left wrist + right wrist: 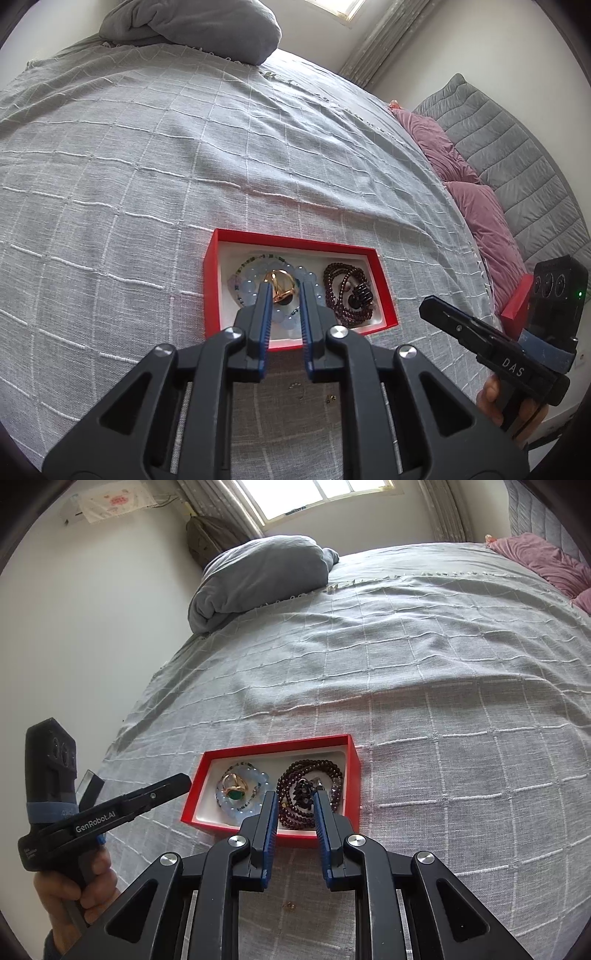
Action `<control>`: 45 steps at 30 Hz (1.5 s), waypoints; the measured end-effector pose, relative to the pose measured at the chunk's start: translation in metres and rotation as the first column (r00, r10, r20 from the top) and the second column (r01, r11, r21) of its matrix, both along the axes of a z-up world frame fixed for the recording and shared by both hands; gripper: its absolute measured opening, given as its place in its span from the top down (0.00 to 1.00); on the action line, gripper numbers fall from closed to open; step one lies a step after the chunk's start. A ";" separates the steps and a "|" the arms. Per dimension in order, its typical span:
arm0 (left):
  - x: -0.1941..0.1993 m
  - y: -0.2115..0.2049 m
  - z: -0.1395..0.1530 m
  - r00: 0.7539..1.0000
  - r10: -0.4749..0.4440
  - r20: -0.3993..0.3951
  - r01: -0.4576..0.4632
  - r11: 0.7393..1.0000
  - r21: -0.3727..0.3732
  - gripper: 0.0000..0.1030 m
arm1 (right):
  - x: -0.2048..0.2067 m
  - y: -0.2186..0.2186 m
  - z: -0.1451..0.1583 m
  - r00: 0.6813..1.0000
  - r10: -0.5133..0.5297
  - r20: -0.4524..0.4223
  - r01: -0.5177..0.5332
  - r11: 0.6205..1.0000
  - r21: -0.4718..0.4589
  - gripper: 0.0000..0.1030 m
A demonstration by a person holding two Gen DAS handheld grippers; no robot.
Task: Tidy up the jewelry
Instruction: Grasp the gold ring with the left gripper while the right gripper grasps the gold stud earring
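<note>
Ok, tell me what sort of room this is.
Most likely a bedroom: the red cardboard jewelry box sits on a bed covered with a grey checked bedspread, with dusty-pink velvet pillows against a grey quilted headboard and a curtained window behind.

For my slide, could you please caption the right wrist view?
Open right tool poised over a red cardboard box holding a dark garnet bead strand, pale blue bracelet and gold ring.

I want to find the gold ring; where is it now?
The gold ring lies in the red box's left half, on the pale blue bead bracelet, left of the dark red beads.
</note>
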State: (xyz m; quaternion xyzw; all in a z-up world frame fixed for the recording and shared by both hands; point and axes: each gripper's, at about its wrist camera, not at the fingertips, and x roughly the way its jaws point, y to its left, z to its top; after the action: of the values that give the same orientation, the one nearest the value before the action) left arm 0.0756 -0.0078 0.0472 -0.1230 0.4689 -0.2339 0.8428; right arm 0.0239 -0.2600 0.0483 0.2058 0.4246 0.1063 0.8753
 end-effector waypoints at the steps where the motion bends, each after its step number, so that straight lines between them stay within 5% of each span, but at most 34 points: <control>1: -0.002 0.001 0.000 1.000 0.000 0.002 0.000 1.000 0.004 0.85 | -0.002 -0.001 0.000 1.000 0.003 0.000 -0.003 1.000 0.004 0.80; 7: -0.011 0.008 0.000 1.000 -0.011 0.002 0.011 1.000 0.000 0.85 | -0.015 -0.005 0.004 1.000 0.006 0.006 -0.006 1.000 -0.009 0.79; 11: -0.015 0.011 -0.002 1.000 -0.016 -0.004 0.016 1.000 -0.001 0.84 | -0.018 -0.008 0.002 1.000 0.000 0.001 0.000 1.000 -0.023 0.67; 20: -0.028 0.021 -0.016 0.998 -0.029 -0.053 0.029 1.000 0.005 0.78 | -0.022 0.003 -0.012 0.999 0.034 -0.028 -0.036 0.998 -0.057 0.67; 29: -0.040 0.017 -0.042 0.992 -0.059 -0.116 0.075 0.987 0.143 0.77 | -0.023 0.021 -0.034 0.994 0.085 -0.074 -0.093 0.990 -0.110 0.64; 36: -0.044 0.013 -0.053 0.986 -0.069 -0.149 0.099 0.973 0.209 0.56 | -0.024 0.024 -0.044 0.990 0.100 -0.098 -0.112 0.986 -0.122 0.64; 45: -0.045 0.004 -0.063 0.983 -0.075 -0.165 0.116 0.959 0.257 0.54 | -0.024 0.027 -0.048 0.988 0.113 -0.108 -0.127 0.983 -0.132 0.64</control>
State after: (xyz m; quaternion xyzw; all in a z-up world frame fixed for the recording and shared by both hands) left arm 0.0311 -0.0035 -0.0158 -0.0037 0.5649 -0.1993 0.8007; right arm 0.0001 -0.2326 0.0008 0.1234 0.4857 0.1188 0.8572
